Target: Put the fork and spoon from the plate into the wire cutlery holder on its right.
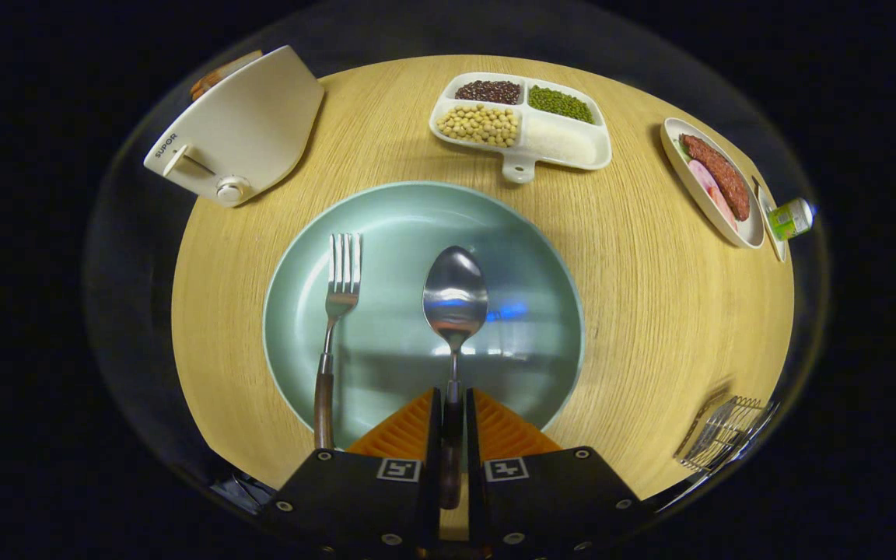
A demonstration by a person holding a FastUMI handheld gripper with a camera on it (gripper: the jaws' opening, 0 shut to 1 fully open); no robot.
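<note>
A pale green plate (pixel 386 225) lies on the round wooden table just ahead of my fingers. A metal spoon (pixel 455 295) with a dark handle runs straight out from between my fingers, bowl pointing away over the plate. My gripper (pixel 453 424) is shut on the spoon's handle, both fingers pressed against it. A fork (pixel 337 311) with a dark wooden handle lies on the plate's left side, tines pointing away, to the left of my fingers. The wire cutlery holder (pixel 724 435) stands at the table's near right edge, well right of the plate.
Beyond the plate stands a white divided tray (pixel 565 144) with beans and grains. A white wedge-shaped appliance (pixel 246 128) sits at the far left. At the far right is an oval dish (pixel 689 183) of meat slices, with a small green bottle (pixel 790 218) beside it.
</note>
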